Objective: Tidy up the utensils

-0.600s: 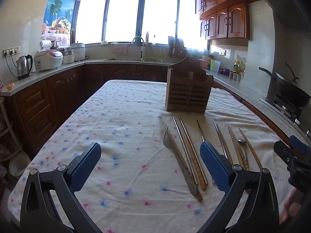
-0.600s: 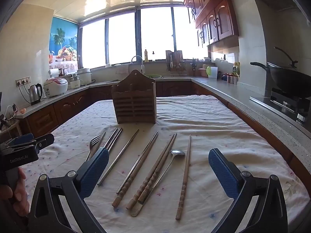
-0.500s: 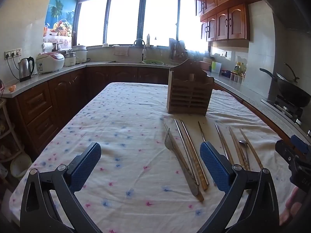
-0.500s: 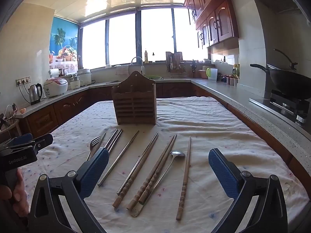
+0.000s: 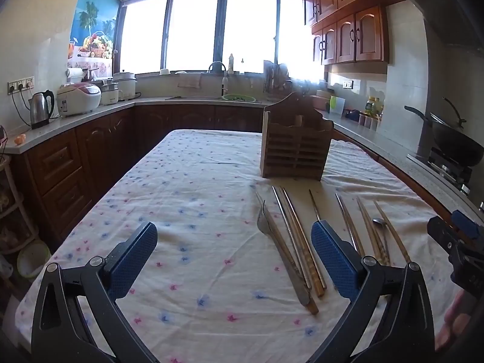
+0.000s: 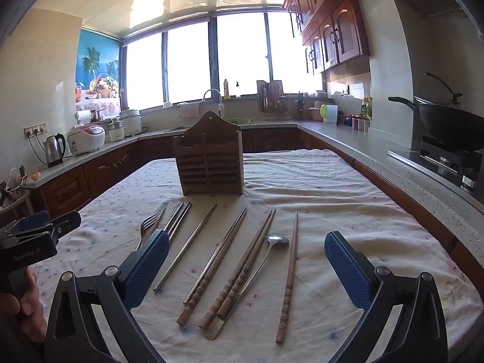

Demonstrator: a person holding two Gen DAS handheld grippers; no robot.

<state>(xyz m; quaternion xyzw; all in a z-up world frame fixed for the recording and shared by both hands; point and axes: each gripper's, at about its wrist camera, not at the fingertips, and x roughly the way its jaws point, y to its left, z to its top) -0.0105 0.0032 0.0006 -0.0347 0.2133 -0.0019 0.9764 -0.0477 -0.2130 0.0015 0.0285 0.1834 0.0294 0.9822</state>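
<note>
A slatted wooden utensil holder point(image 6: 210, 168) stands upright on the cloth-covered table; it also shows in the left wrist view point(image 5: 295, 152). In front of it lie a metal fork point(image 6: 145, 230), metal chopsticks point(image 6: 187, 245), several wooden chopsticks point(image 6: 239, 269) and a metal spoon point(image 6: 257, 269). The fork point(image 5: 273, 243) and chopsticks point(image 5: 298, 242) show in the left wrist view too. My left gripper point(image 5: 233, 251) is open and empty, left of the utensils. My right gripper point(image 6: 246, 258) is open and empty above the near ends of the chopsticks.
The table has a white flowered cloth point(image 5: 187, 187). A counter point(image 6: 378, 157) runs close along the right with a wok point(image 6: 447, 127) on a stove. Cabinets, a kettle point(image 5: 40, 112) and a rice cooker stand at the left; a sink is behind.
Both views have shifted slightly; the holder and utensils sit a little lower in the left wrist view. No utensil has moved and both grippers stay open.
</note>
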